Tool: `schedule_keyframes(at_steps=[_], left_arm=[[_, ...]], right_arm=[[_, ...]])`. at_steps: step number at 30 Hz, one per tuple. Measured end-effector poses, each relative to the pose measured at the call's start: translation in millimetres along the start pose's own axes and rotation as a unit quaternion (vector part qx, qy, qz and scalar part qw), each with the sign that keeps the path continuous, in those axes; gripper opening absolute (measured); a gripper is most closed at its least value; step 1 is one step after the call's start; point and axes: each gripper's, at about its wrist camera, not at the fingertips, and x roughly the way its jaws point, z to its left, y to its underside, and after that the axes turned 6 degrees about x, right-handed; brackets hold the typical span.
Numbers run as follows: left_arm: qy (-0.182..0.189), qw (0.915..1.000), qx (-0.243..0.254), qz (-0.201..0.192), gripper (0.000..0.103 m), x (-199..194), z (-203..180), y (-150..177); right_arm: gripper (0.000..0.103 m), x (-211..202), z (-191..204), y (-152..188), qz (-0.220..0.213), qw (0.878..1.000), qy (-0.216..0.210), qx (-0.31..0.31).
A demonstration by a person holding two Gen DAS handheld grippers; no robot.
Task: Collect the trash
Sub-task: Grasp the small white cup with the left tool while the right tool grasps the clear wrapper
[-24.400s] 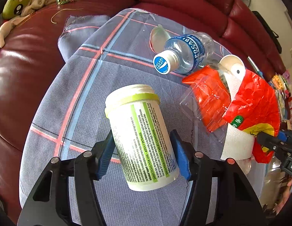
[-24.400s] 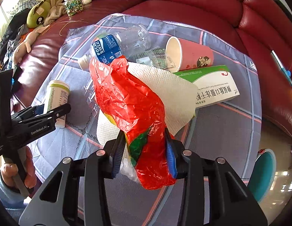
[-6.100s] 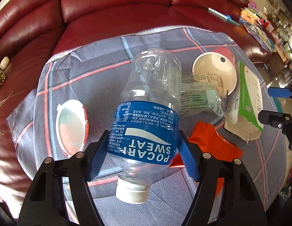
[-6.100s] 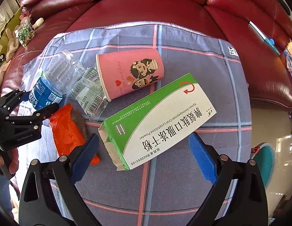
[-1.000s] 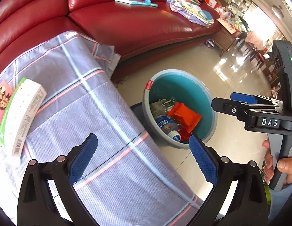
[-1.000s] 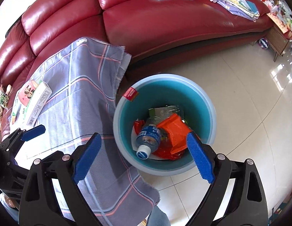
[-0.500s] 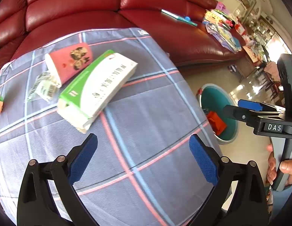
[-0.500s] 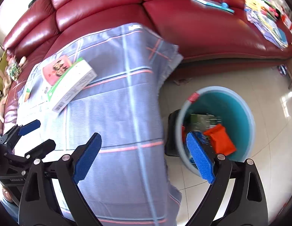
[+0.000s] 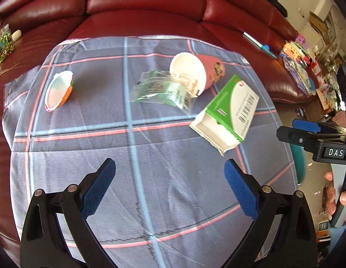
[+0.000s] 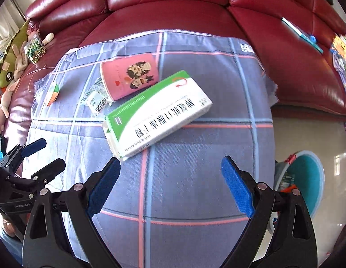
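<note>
On the plaid cloth [image 9: 164, 178] lie a green-and-white box [image 9: 228, 114], a pink paper cup [image 9: 197, 71] on its side, a clear plastic wrapper [image 9: 164, 89] and a small white-orange lid [image 9: 57, 89]. My left gripper [image 9: 170, 187] is open and empty above the cloth, short of them. My right gripper [image 10: 170, 185] is open and empty, just short of the box [image 10: 157, 114]; the cup [image 10: 130, 76], the wrapper [image 10: 95, 99] and the lid [image 10: 52, 93] lie beyond. The teal trash bin [image 10: 307, 185] with trash inside stands on the floor at right.
A red leather sofa [image 9: 150, 6] lies under and behind the cloth. Plush toys [image 10: 9, 67] and a jar of beads [image 10: 35, 45] sit at the far left. Books and papers [image 9: 300, 55] lie on the sofa at the right. Tiled floor [image 10: 311, 134] is to the right.
Both grippers have swung from over the bin back to the cloth, leftward. The box, cup and wrapper are now in front of them. Both stay open and empty.
</note>
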Motion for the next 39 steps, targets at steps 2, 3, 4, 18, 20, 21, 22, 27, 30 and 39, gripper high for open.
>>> schedule_keyframes(at_steps=[2, 3, 4, 18, 20, 21, 22, 27, 30, 39], left_arm=[[-0.010, 0.9999, -0.002, 0.001, 0.098, 1.1, 13.1, -4.7], [-0.015, 0.9999, -0.004, 0.002, 0.098, 1.6, 19.7, -6.9], [-0.017, 0.9998, -0.007, 0.003, 0.098, 2.0, 26.7, -9.1], [-0.070, 0.9958, -0.056, -0.015, 0.097, -4.5, 137.3, -25.7], [-0.074, 0.9953, -0.060, -0.017, 0.097, -1.0, 147.0, -30.6], [-0.076, 0.9951, -0.060, -0.017, 0.097, 1.7, 150.2, -34.0], [-0.079, 0.9951, -0.058, -0.016, 0.097, 5.5, 151.7, -37.1], [-0.088, 0.9955, -0.033, -0.009, 0.093, 27.1, 155.4, -53.2], [-0.084, 0.9963, -0.020, 0.000, 0.069, 39.3, 159.1, -59.4], [-0.073, 0.9972, -0.005, -0.014, 0.049, 26.7, 158.3, -43.8]], right_arm=[[0.088, 4.7, 13.7, -12.6, 0.000, 1.000, 0.002, -0.015], [0.088, 6.8, 20.1, -19.3, 0.000, 1.000, 0.005, -0.021], [0.088, 8.5, 25.3, -25.4, 0.000, 1.000, 0.009, -0.026], [0.088, 33.0, 122.2, -51.8, 0.011, 0.993, -0.015, -0.116], [0.088, 32.6, 127.7, -54.1, 0.003, 0.993, -0.011, -0.120], [0.088, 33.2, 128.2, -54.7, 0.001, 0.993, -0.008, -0.122], [0.088, 34.5, 128.1, -54.5, 0.001, 0.992, -0.003, -0.124], [0.088, 44.4, 123.4, -48.1, 0.012, 0.991, 0.019, -0.134], [0.088, 47.2, 123.3, -42.3, 0.014, 0.989, 0.029, -0.141], [0.082, 45.4, 150.7, -27.4, 0.008, 0.980, 0.034, -0.194]])
